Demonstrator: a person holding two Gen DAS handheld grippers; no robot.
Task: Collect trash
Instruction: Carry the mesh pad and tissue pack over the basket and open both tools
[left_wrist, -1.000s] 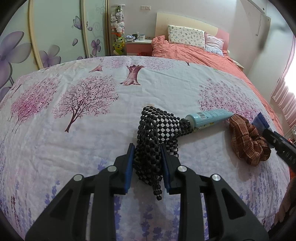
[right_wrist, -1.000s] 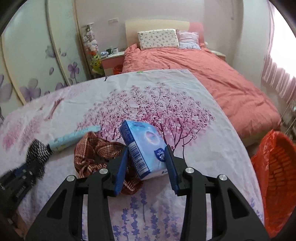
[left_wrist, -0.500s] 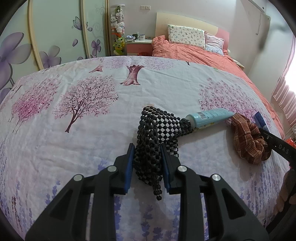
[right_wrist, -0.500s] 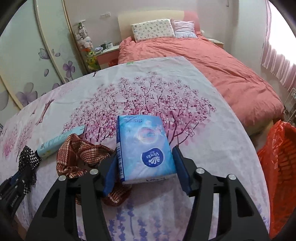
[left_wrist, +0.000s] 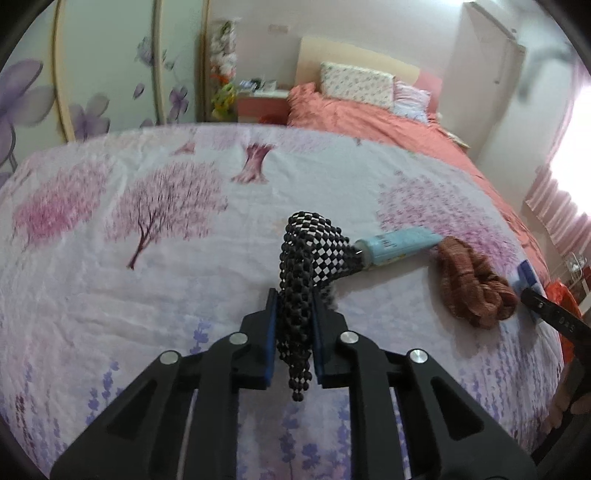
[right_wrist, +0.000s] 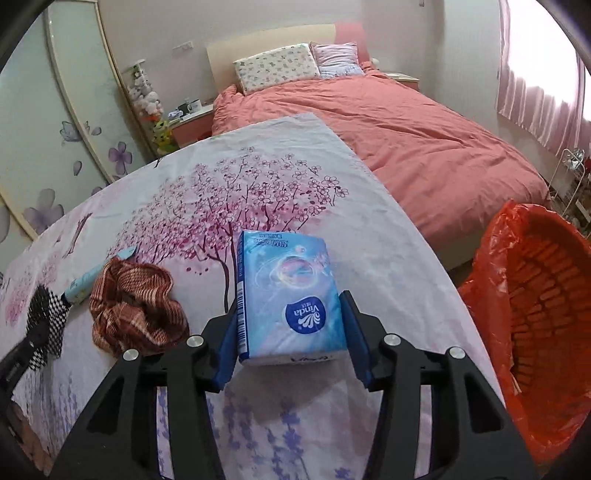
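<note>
the biggest thing in my reach is the red-lined basket, sitting off the right edge of the flowered sheet, lower than the sheet's surface. my worry there is overshoot: the liner is loose and bunched at the rim, so a drop made too near the edge could slide down outside it.

next, the tissue pack. my right gripper has it between the jaws, which are closing on it at this moment, and the blue pads sit against its two long sides. the pack is soft plastic over paper, so i judge it could buckle or squirt forward if the squeeze is uneven, and it sticks out far ahead of the pads, which invites it to pivot on the swing to the basket.

the brown checked cloth lies just left of the pack, apart from it; a low pass could drag it.

my left gripper is closing narrow on the black-and-white beaded piece, pinching one hanging strand. the rest is draped limp on the sheet, touching the cap end of the pale blue tube. lifting may tug the tube along, or beads may slip through the pads.
</note>
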